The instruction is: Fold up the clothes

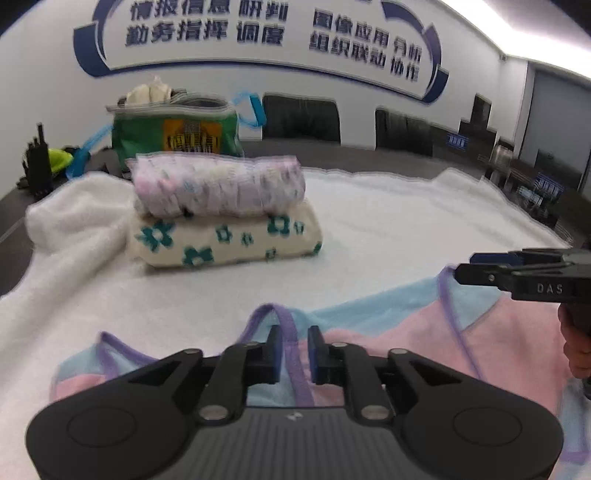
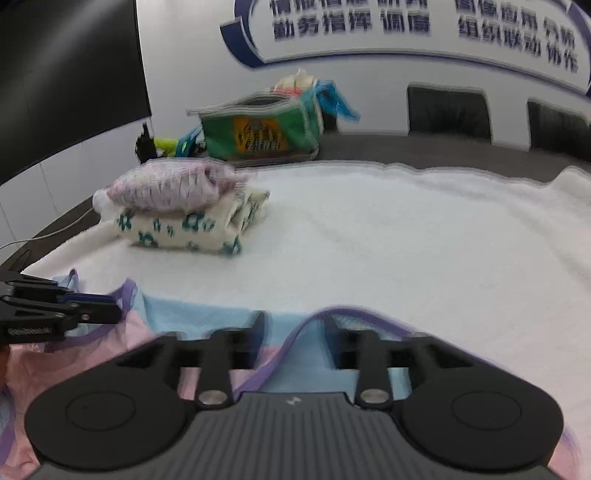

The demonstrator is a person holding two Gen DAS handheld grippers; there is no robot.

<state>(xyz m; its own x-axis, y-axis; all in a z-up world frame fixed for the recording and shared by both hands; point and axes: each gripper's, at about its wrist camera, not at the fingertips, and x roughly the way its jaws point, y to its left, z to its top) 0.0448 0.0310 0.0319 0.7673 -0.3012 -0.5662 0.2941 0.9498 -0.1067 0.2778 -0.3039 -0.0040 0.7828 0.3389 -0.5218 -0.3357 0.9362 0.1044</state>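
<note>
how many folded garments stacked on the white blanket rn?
2. The cream floral-print one lies on the white blanket; the pink patterned one sits on top of it. The pink-and-blue garment up front is still unfolded. Nothing seems hidden behind the stack.

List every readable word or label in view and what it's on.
"情报信息 研判", "勤务指挥 调度", "图像应用 分析", "组织联动 协作": on the wall sign.
"DAS": on the right gripper.
Orange label on the green bag: too blurred.
Small print on the left gripper: too blurred.
Small blue signs at the far table: too blurred.
</note>
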